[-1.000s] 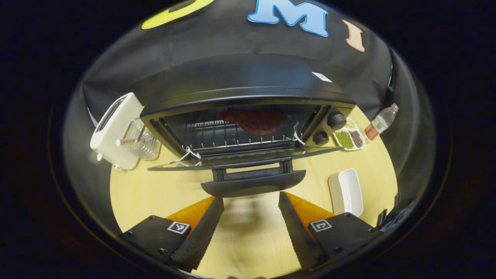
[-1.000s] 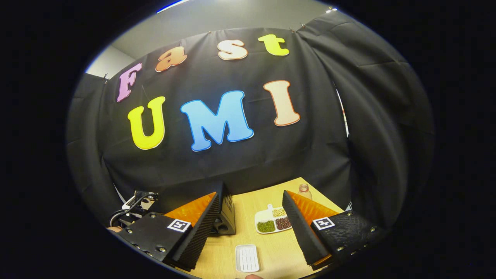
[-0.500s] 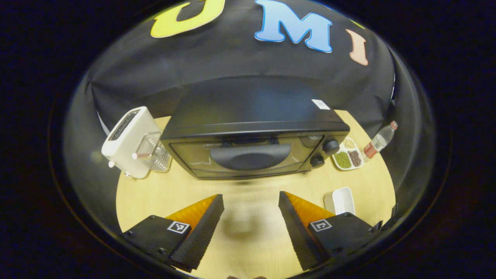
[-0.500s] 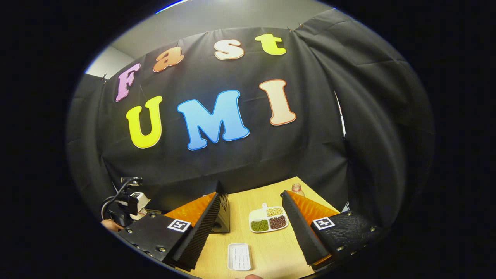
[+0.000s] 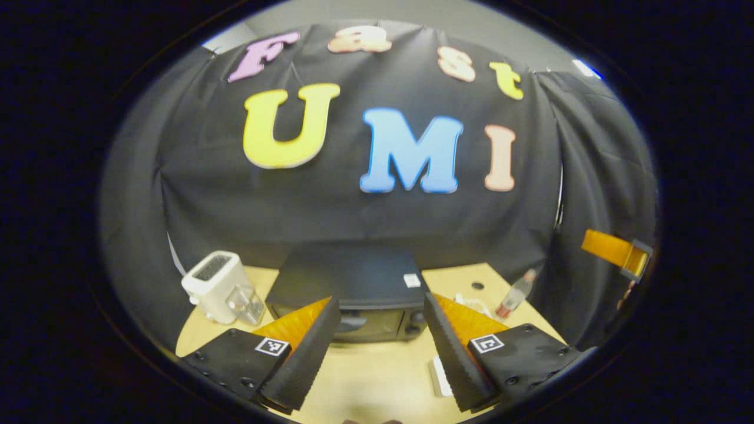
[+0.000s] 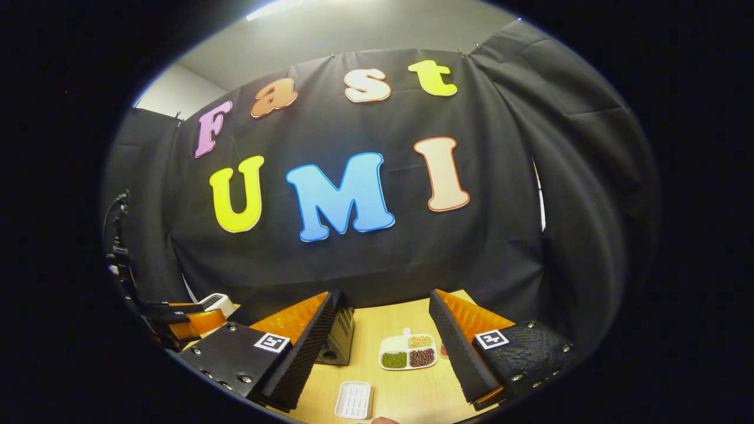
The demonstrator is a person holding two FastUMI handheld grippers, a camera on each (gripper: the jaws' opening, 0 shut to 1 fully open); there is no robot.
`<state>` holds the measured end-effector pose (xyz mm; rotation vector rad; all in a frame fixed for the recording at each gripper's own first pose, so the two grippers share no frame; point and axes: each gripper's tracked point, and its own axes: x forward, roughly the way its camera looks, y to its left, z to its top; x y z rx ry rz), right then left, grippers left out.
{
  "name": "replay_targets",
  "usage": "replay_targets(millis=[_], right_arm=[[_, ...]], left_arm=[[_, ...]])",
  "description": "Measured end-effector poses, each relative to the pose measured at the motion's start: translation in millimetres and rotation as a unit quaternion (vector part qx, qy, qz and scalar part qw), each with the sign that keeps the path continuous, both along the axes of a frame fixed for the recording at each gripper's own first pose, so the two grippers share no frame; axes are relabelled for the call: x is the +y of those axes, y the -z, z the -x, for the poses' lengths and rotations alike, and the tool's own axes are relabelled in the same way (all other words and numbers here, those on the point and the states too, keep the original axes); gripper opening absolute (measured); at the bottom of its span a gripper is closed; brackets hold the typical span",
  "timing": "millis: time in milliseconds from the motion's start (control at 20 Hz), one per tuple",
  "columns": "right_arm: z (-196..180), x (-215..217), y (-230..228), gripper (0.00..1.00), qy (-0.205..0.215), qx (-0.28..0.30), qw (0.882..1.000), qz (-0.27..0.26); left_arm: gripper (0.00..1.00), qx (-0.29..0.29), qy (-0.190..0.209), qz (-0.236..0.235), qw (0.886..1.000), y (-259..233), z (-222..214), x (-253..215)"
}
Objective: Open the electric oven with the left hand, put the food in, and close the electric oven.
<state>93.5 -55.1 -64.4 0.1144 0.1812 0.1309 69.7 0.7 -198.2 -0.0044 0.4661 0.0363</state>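
Observation:
The black electric oven stands on the wooden table with its door shut, and the dark glass hides the inside. My left gripper hangs open and empty, well back from the oven front and above the table. In the right gripper view, the oven's vented side sits just behind the left finger. My right gripper is open and empty, to the right of the oven. The right gripper also appears at the far right edge of the left gripper view. The left gripper is at the left of the right gripper view.
A white toaster and a clear glass container stand left of the oven. Right of the oven are a small bottle, a divided dish of beans and an empty white tray.
The oven door went from lying open, with food on the rack, to shut. My left gripper then drew back and up from the oven. The right gripper barely shifted.

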Motion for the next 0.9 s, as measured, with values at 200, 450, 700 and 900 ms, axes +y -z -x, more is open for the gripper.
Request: replay_targets(millis=[200,450,700,900], right_arm=[[-2.4,3.0,-42.3,0.99,-0.023,-0.021,0.999,-0.017],[13.2,-3.8,-98.9,0.98,0.001,-0.076,0.997,-0.003],[35.8,11.9,-110.3,0.99,0.009,-0.089,0.995,0.039],[53.7,32.1,-103.3,0.98,0.009,-0.077,0.996,0.033]], left_arm=[[0.99,-0.093,-0.037,-0.018,0.995,-89.3,14.5,-5.0],[0.93,-0.148,-0.022,-0.017,0.989,-157.1,21.3,-23.4],[0.99,-0.150,-0.006,-0.016,0.988,-162.1,36.3,-21.8],[0.99,-0.147,-0.002,-0.004,0.989,-163.1,50.5,-5.1]])
